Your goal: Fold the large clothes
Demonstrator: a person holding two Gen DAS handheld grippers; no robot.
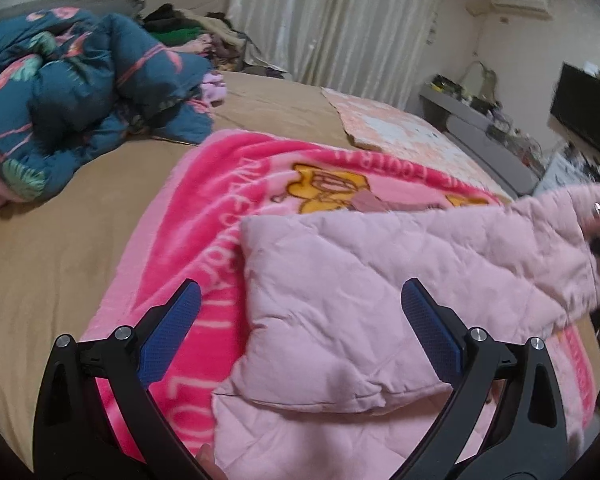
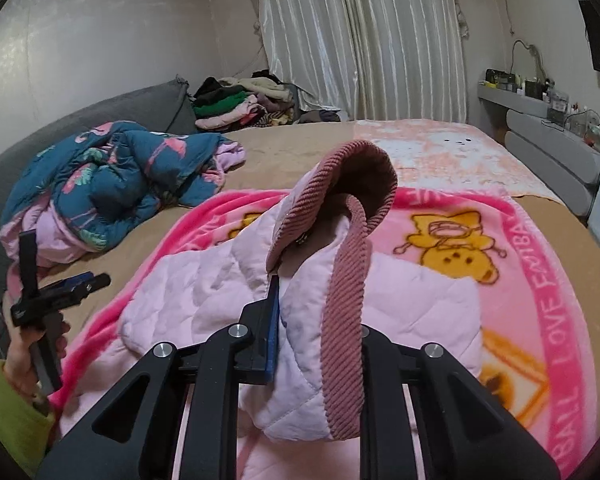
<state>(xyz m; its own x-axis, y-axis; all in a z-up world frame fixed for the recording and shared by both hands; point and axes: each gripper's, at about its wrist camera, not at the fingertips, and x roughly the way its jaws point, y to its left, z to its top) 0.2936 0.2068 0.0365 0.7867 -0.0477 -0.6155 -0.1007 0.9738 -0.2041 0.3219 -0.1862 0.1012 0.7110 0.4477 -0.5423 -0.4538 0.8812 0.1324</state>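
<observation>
A pale pink quilted jacket point(image 1: 380, 272) lies on a bright pink cartoon blanket point(image 1: 204, 208) spread over the bed. My left gripper point(image 1: 302, 284) hovers open just above the jacket's folded left edge, with nothing pinched between its blue pads. In the right wrist view my right gripper point(image 2: 316, 292) is shut on the jacket point(image 2: 204, 288) near its dusky-pink corduroy collar point(image 2: 348, 184). That part is raised off the blanket point(image 2: 540, 280) and drapes over the right finger, hiding it. The left gripper point(image 2: 80, 284) shows at the far left, held by a hand in a green sleeve.
A crumpled blue flamingo duvet point(image 1: 80, 100) lies at the left of the tan bed sheet point(image 1: 60, 248). A pile of clothes point(image 2: 236, 104) sits by the curtains. A peach sheet point(image 2: 440, 152) covers the far right of the bed. A cluttered grey shelf point(image 2: 540, 120) runs along the right wall.
</observation>
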